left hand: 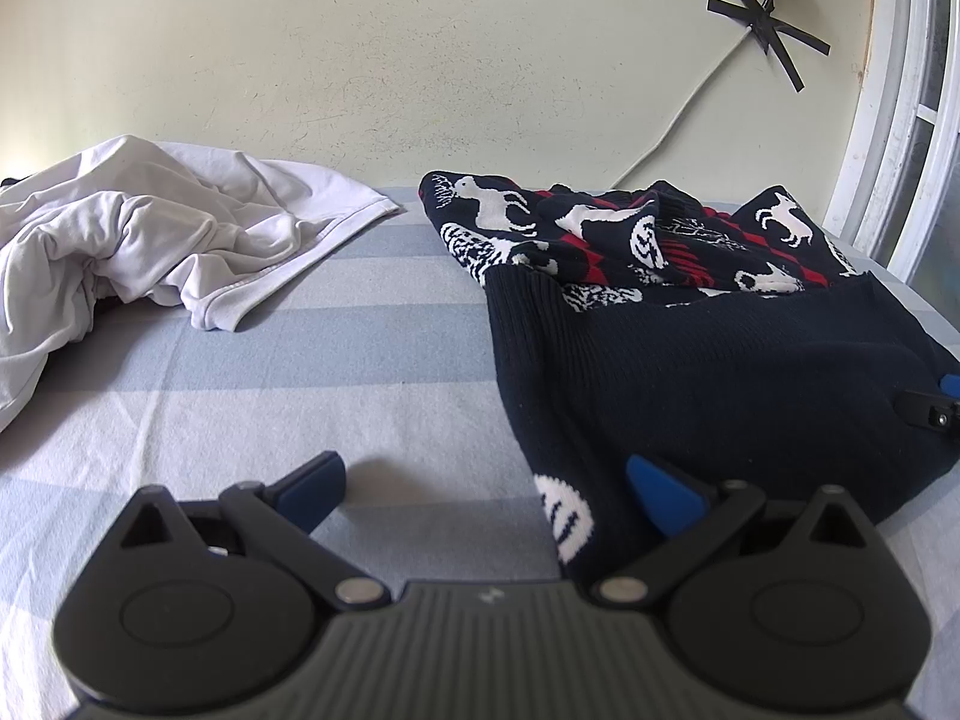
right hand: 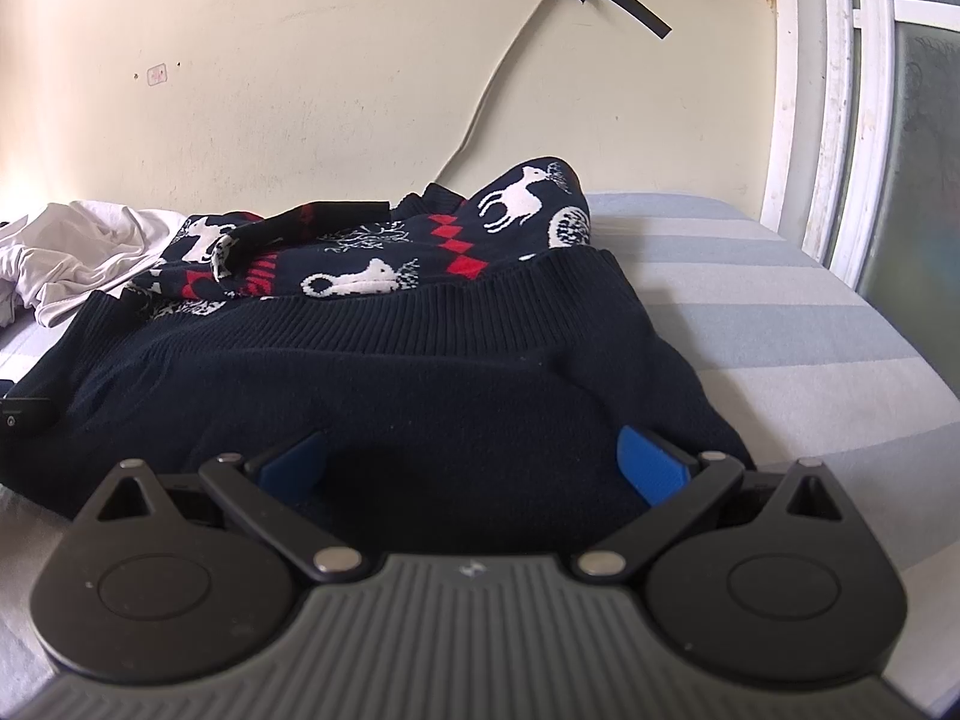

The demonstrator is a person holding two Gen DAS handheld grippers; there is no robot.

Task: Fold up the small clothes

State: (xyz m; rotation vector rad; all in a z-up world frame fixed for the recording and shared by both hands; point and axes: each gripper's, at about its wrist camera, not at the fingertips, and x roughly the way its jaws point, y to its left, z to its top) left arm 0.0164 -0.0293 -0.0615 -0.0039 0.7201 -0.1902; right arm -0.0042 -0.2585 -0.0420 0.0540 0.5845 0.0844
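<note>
A navy knit sweater (left hand: pixel 720 360) with white deer and red diamonds lies on the striped bed, its plain ribbed lower part folded up over the patterned part; it also shows in the right wrist view (right hand: pixel 390 360). My left gripper (left hand: pixel 486 489) is open at the sweater's near left corner, its right finger over the fabric, its left over the sheet. My right gripper (right hand: pixel 474 462) is open, both blue fingers resting over the sweater's near edge. The right gripper's tip shows at the edge of the left wrist view (left hand: pixel 936 408).
A crumpled white garment (left hand: pixel 150 240) lies at the far left of the bed, also in the right wrist view (right hand: pixel 78 246). The blue and white striped sheet (left hand: pixel 270 372) covers the bed. A wall with a taped cable (left hand: pixel 768 30) is behind; a window frame (right hand: pixel 852 120) stands on the right.
</note>
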